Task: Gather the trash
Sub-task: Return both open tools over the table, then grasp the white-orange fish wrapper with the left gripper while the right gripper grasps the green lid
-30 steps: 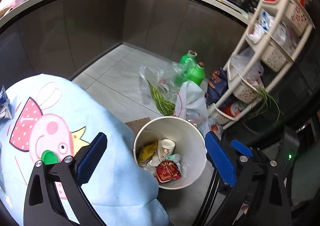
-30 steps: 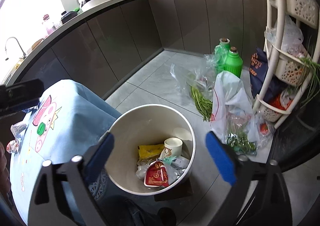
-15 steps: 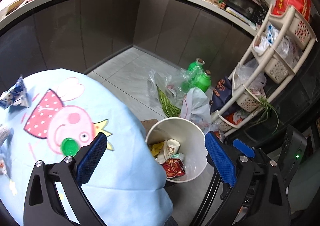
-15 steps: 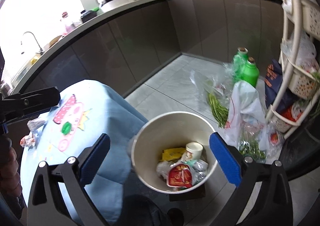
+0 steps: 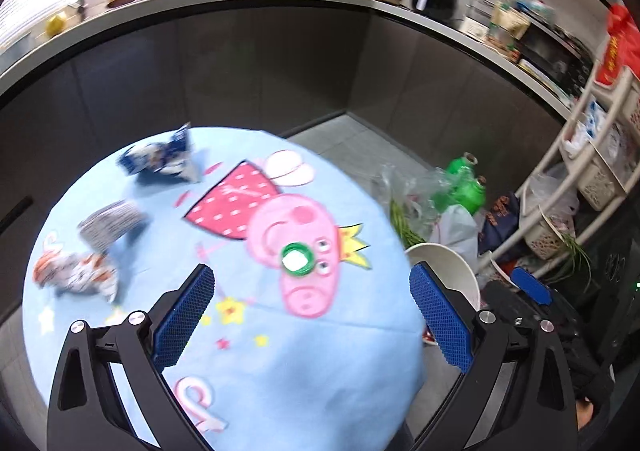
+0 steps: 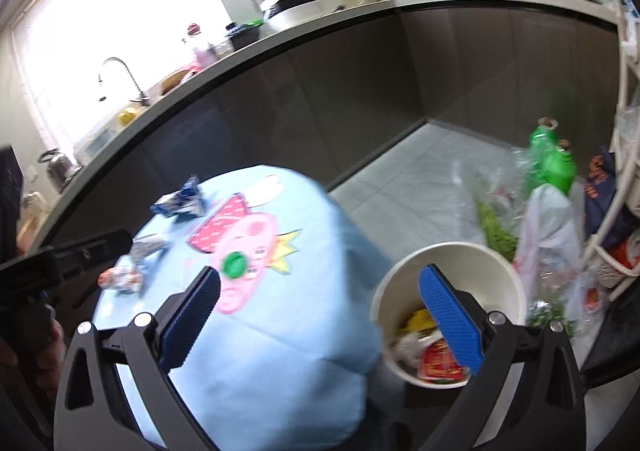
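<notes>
Green cap point(image 5: 297, 259) lying flat on the cloth-covered tabletop point(image 5: 280, 371), near the edge above the bin point(image 6: 448, 315); judged light, rigid and slick, best pinched across its rim. Three crumpled wrappers point(image 5: 160, 161) point(image 5: 110, 225) point(image 5: 76, 275) lie farther in, apart from one another; they look soft and near weightless, best taken at a raised fold. Left tool point(image 5: 310, 315) and right tool point(image 6: 320, 319) both spread wide and empty above the tabletop.

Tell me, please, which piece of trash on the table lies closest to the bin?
The green cap, sitting on the pig print. The blue wrapper, grey wrapper and orange-white wrapper all lie toward the table's far side from the bin.
</notes>
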Motion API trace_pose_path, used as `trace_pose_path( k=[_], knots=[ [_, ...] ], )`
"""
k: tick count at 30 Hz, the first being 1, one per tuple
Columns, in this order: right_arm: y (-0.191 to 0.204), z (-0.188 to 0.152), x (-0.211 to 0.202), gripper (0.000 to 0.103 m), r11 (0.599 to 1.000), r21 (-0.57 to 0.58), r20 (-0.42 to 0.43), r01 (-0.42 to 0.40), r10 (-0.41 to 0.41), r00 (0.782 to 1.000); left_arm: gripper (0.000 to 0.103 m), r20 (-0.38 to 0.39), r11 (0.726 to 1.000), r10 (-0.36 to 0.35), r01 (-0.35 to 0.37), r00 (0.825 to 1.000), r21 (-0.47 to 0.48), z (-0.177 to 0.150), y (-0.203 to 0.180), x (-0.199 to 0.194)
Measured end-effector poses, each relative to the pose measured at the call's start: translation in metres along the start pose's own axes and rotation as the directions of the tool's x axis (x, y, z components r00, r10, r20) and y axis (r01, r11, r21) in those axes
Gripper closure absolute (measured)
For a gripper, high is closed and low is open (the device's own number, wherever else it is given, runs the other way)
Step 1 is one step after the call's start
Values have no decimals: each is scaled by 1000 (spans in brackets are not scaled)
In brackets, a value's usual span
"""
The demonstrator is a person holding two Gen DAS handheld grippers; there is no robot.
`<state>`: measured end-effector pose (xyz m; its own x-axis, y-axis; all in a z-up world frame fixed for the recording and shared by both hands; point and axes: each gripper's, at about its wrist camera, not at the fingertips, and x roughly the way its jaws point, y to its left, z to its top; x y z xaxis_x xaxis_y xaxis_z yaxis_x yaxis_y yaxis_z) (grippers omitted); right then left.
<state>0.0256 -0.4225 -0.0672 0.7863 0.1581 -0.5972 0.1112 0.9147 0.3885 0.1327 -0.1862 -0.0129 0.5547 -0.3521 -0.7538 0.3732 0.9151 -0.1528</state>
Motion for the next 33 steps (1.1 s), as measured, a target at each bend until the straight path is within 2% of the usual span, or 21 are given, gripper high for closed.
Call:
trace_pose_path(
  k=[8, 12, 18, 23, 30, 33],
  knots=[
    [65, -6, 19, 3, 991, -103, -78, -86, 78, 994, 9, 2, 983, 87, -86, 996, -164, -24, 83, -28],
    [100, -15, 32, 3, 973, -208, -113, -102, 80, 990, 9, -10, 966, 126, -125, 992, -228, -38, 119, -35],
    [132, -26, 55, 3, 947, -300, -164, -115, 67, 984, 9, -49, 928, 179, -185, 983, -324, -62, 176, -39],
    [148, -27, 79, 4, 924, -374, -174, -82, 17, 985, 9, -49, 910, 203, -207, 978, -360, -68, 214, -40],
    [160, -24, 111, 4, 913, -399, -207, -78, -7, 978, 9, -56, 900, 236, -240, 970, -365, -50, 276, -23],
    [160, -22, 123, 4, 914, -399, -215, -71, -18, 976, 9, -65, 903, 215, -224, 974, -368, -41, 299, -11]
  ],
)
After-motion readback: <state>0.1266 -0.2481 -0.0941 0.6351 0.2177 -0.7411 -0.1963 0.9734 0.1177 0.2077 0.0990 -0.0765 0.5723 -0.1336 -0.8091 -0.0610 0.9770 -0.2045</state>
